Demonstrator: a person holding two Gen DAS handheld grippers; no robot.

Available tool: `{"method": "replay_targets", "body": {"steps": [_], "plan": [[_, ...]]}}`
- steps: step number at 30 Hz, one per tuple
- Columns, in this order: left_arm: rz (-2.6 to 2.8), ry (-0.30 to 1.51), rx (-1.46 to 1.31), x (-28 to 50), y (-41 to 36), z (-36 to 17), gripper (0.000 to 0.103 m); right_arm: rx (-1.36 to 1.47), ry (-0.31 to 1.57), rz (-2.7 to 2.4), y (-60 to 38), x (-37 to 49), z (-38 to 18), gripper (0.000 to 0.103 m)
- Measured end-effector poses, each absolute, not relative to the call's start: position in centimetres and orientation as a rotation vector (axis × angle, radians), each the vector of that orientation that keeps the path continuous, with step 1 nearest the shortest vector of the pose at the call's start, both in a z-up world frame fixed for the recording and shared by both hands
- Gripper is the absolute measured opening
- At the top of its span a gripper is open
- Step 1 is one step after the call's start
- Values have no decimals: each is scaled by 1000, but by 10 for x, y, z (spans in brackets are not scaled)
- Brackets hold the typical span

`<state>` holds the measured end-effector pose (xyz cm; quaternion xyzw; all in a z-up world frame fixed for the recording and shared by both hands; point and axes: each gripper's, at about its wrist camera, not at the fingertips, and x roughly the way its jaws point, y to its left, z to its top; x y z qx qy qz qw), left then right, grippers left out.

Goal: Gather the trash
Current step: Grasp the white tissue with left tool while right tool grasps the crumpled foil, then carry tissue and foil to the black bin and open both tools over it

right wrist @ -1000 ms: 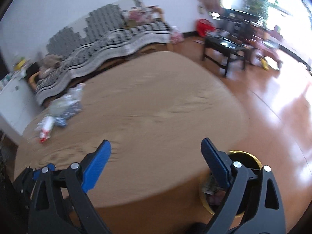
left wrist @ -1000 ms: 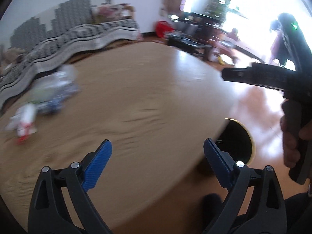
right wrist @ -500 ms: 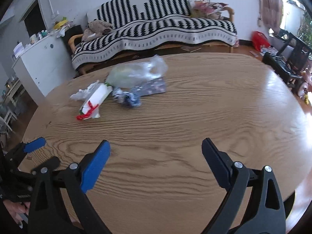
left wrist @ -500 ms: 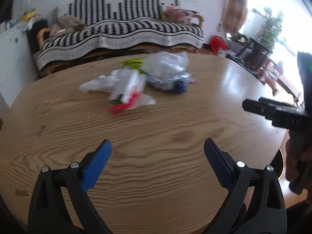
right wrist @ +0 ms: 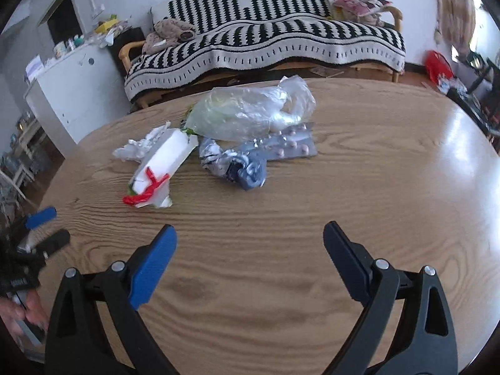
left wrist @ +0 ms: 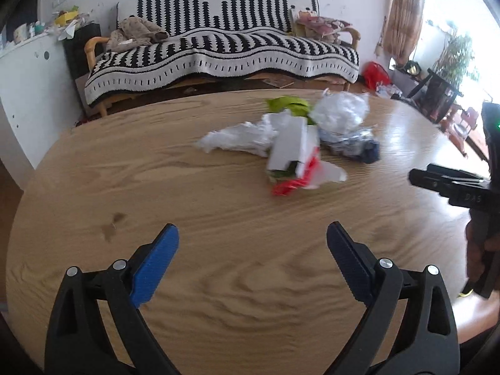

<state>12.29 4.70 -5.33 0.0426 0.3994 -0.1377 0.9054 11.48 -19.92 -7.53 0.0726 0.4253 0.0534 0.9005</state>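
While both hover over the tabletop (right wrist: 390, 187) | left gripper (left wrist: 252, 251) released, empty | right gripper (right wrist: 250, 247) released, empty | trash pile (right wrist: 218, 137) near far edge

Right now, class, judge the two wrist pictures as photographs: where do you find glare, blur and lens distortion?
Left wrist view: the window blows out white, the trash pile is motion-smeared, and the table's edge bows. Right wrist view: sharper, the blister pack is readable, with glare on the tabletop's right end and the sofa curving.
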Motion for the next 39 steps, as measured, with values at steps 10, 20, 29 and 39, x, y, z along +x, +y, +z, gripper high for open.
{"method": "replay_targets", "body": {"steps": [10, 20, 29, 39], "plan": [[-386, 895, 310, 243, 57, -90, 93, -48, 993, 242, -191, 184, -105, 91], [-504, 826, 419, 300, 15, -105, 93, -159, 1002, 341, -173, 220, -118, 72], [-526, 798, 439, 292, -10, -101, 47, -176, 984, 367, -156, 212, -114, 31], [-429, 806, 371, 236, 7, -73, 20, -23, 957, 304, -180, 145, -87, 31]]}}
